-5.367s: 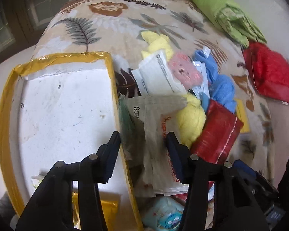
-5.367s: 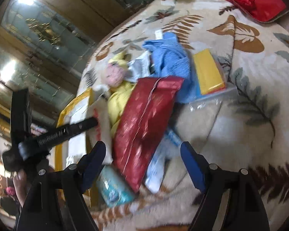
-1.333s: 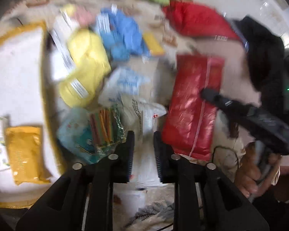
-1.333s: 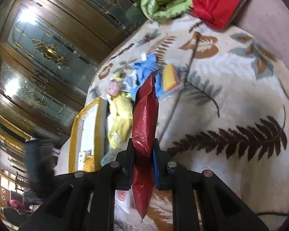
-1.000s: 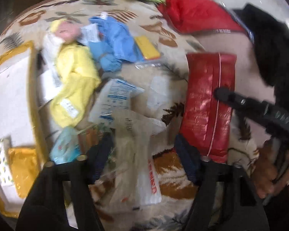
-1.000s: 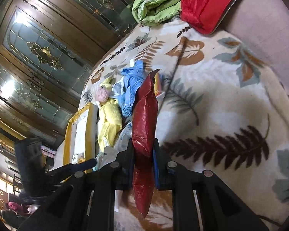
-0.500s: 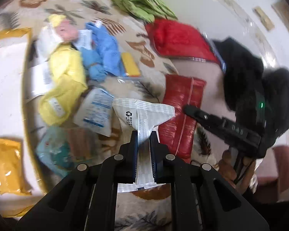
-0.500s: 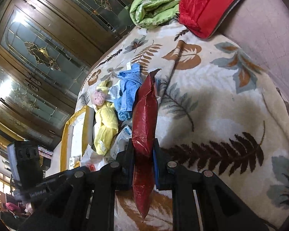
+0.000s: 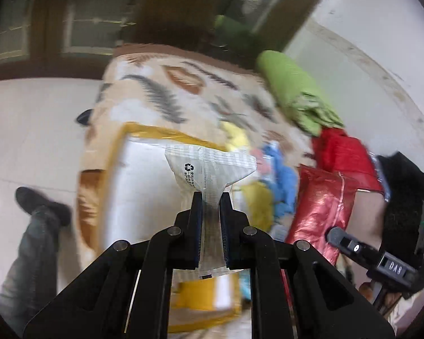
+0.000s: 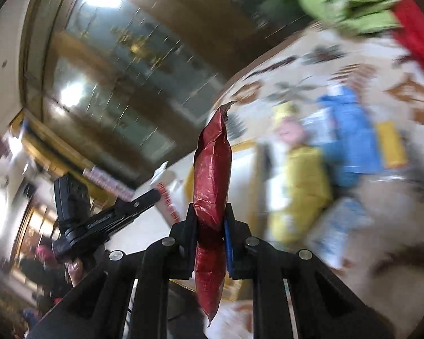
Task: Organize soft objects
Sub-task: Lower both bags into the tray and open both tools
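Your left gripper (image 9: 211,212) pinches a clear plastic pouch (image 9: 210,169) printed with a recycling symbol, above the yellow-edged white tray (image 9: 144,186). Your right gripper (image 10: 210,226) clamps a red foil packet (image 10: 212,186) upright.

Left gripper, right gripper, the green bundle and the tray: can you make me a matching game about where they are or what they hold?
Things:
1. left gripper
2. right gripper
3. green bundle
4. tray

Places or states:
A. lies at the far end of the leaf-print cover
B. shut on the shiny red packet
C. white inside with a yellow rim
D. shut on the white packet with a recycling mark

Pairs: 1-D, 2-B, 3-A, 4-C
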